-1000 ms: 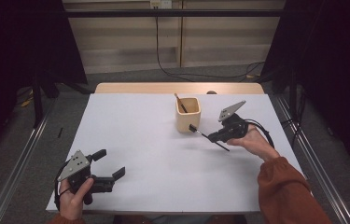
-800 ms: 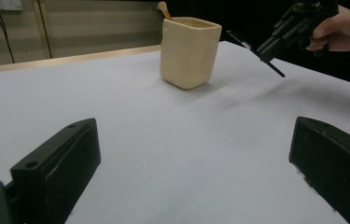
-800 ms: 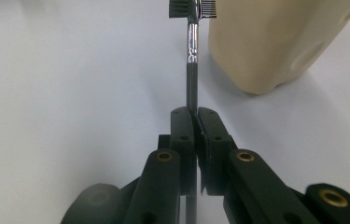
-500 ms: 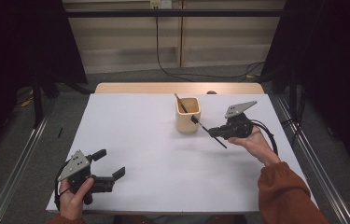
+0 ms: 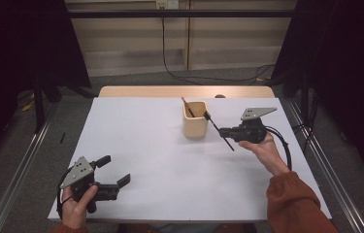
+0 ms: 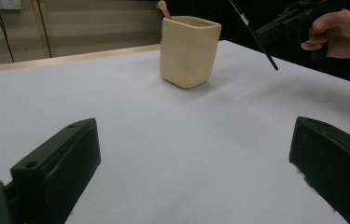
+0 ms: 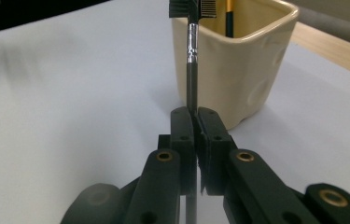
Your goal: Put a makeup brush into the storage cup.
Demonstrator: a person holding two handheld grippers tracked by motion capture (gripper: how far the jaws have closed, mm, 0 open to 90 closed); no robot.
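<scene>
overhead forward-down, two low cams sharing cup (image 5: 194,119)

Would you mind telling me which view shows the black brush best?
The right gripper view: the black brush rises close up, shaft and comb head sharp. In the high view it is a thin slanted line beside the cup; the left gripper view shows it distant.

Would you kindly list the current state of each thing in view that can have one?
Right gripper: shut on the black brush.
Black brush: held tilted, head at the cup's rim.
Cream cup: upright, holding a wooden-handled tool.
Left gripper: open, nothing between its jaws.
</scene>
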